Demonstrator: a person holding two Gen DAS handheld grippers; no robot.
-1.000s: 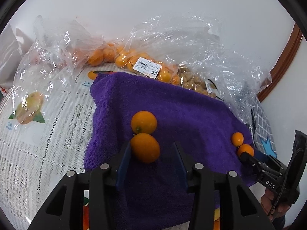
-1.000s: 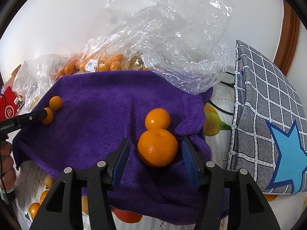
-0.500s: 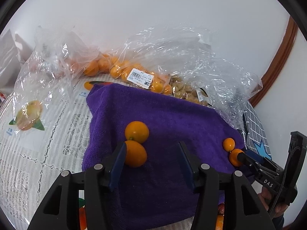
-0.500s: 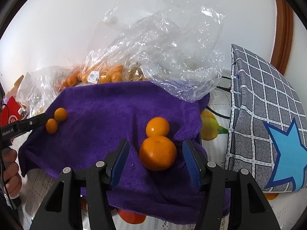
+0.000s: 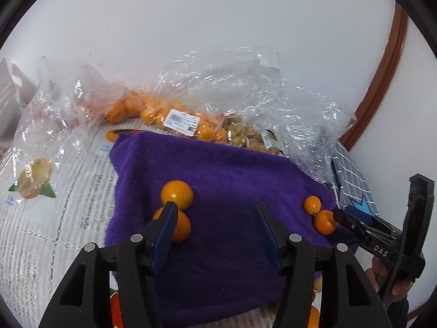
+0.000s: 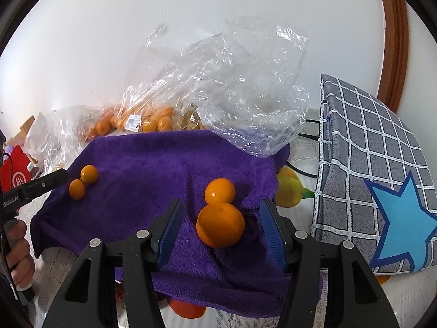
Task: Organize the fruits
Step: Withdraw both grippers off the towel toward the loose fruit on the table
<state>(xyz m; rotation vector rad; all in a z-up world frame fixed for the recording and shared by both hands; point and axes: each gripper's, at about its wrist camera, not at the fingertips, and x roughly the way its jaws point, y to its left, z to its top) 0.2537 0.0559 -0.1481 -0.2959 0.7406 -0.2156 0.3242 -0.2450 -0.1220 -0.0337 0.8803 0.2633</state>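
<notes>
A purple towel lies on the table with two pairs of fruit on it. My left gripper is open and its jaws are opening. The near small orange lies beside the left finger, partly hidden by it, and the right pad is far from it. A second small orange touches it from behind. My right gripper stands open around a big orange, with a gap on each side. A smaller orange lies just beyond. In the right wrist view the left gripper's tip is beside the small pair.
Clear plastic bags of oranges and husked fruit line the wall behind the towel, next to a crumpled empty bag. A grey checked cushion with a blue star stands right of the towel. A fruit-print tablecloth covers the table. A person's hand holds the left gripper.
The left jaws have widened, and the near small orange has gone from between them to beside the left finger. Both views have drawn back and tilted up a little. The big orange stays put.
</notes>
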